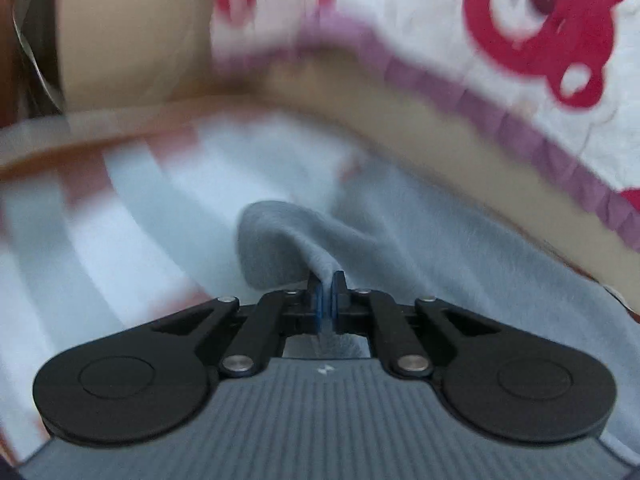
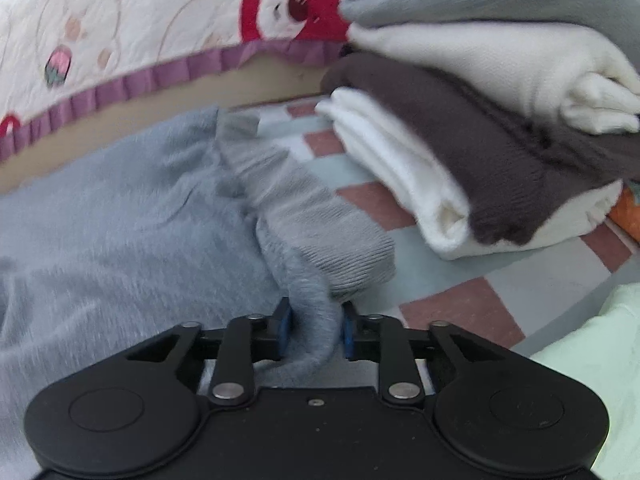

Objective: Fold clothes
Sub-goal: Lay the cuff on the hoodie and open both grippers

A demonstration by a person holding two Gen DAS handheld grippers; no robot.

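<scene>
Grey garment [image 2: 120,216] is pinched tight by left gripper [image 1: 327,296], its ribbed-cuff end clamped by right gripper [image 2: 316,328] w/ jaws part-closed; fold apparently mid-way, next move needs both edges carried over evenly.

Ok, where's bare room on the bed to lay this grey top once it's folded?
Free: the checked sheet between the grey garment and the folded stack. Crowded: the stack to the right, and the quilt along the back.
</scene>
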